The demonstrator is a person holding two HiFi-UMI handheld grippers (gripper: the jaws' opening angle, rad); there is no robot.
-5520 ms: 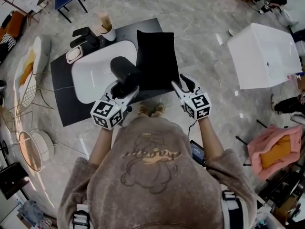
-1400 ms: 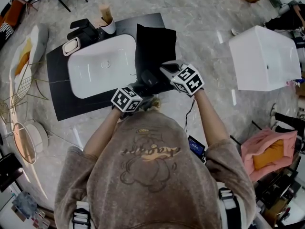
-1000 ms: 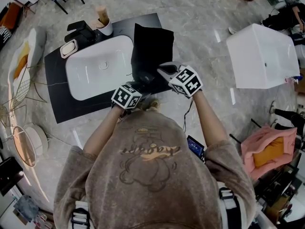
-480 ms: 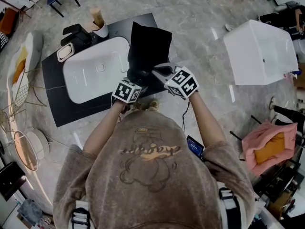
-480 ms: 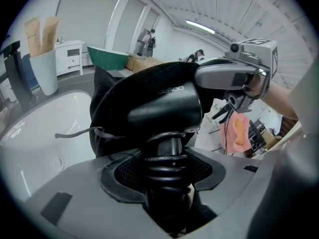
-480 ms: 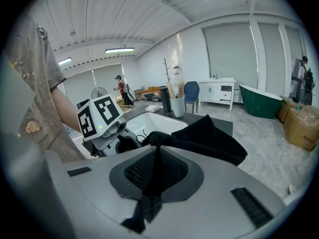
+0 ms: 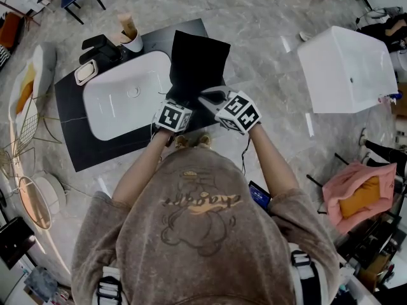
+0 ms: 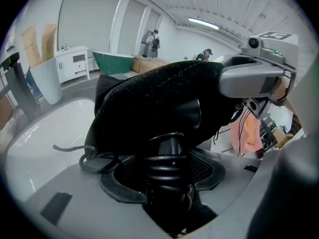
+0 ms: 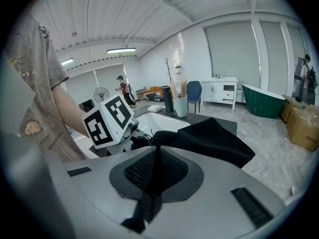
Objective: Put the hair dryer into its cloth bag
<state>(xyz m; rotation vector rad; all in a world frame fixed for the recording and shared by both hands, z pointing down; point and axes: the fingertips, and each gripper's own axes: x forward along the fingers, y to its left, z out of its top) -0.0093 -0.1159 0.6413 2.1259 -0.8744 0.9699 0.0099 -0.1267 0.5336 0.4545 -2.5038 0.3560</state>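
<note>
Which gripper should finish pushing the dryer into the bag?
Left. The left gripper grips the hair dryer by its cord end, mostly inside the cloth bag; the right gripper only pinches the bag's fabric.

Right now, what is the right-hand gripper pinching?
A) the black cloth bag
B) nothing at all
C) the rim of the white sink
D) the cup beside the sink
A: in the right gripper view, the right gripper has its jaws closed on a fold of the black cloth bag.

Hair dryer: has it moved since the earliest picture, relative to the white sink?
Yes. The hair dryer moved right, from over the sink into the mouth of the black bag.
</note>
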